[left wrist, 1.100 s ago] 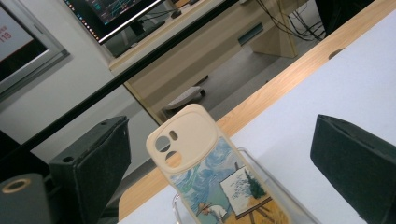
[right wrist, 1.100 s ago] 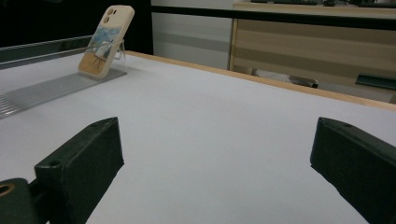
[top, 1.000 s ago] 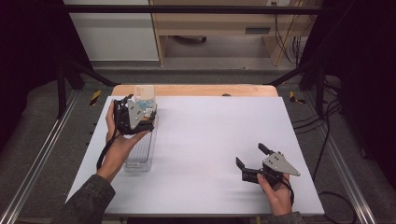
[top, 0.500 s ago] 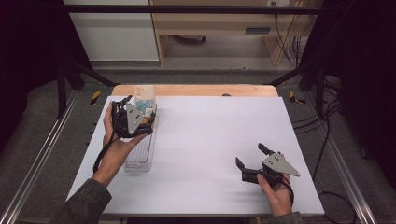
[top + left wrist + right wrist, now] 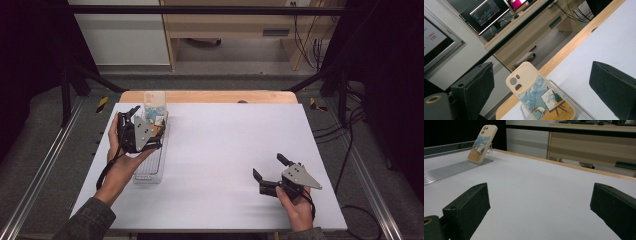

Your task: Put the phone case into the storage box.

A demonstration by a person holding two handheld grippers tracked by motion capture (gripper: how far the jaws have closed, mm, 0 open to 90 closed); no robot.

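The phone case (image 5: 540,96) stands tilted on a clear ribbed stand (image 5: 150,167) at the far left part of the white bench (image 5: 225,150), near its wooden far edge; its back shows a painted scene with an easel, and its cream top has the camera cut-outs; in the right gripper view the phone case (image 5: 482,143) leans back against the stand's upright clear lip; the left gripper (image 5: 131,131) hangs just above the stand, close to the case, with its fingers spread wide and nothing between them; in its own view the case sits between the two black fingers (image 5: 475,87), touching neither; the right gripper (image 5: 270,172) rests low at the near right of the bench, well apart from the case, its fingers spread and empty.
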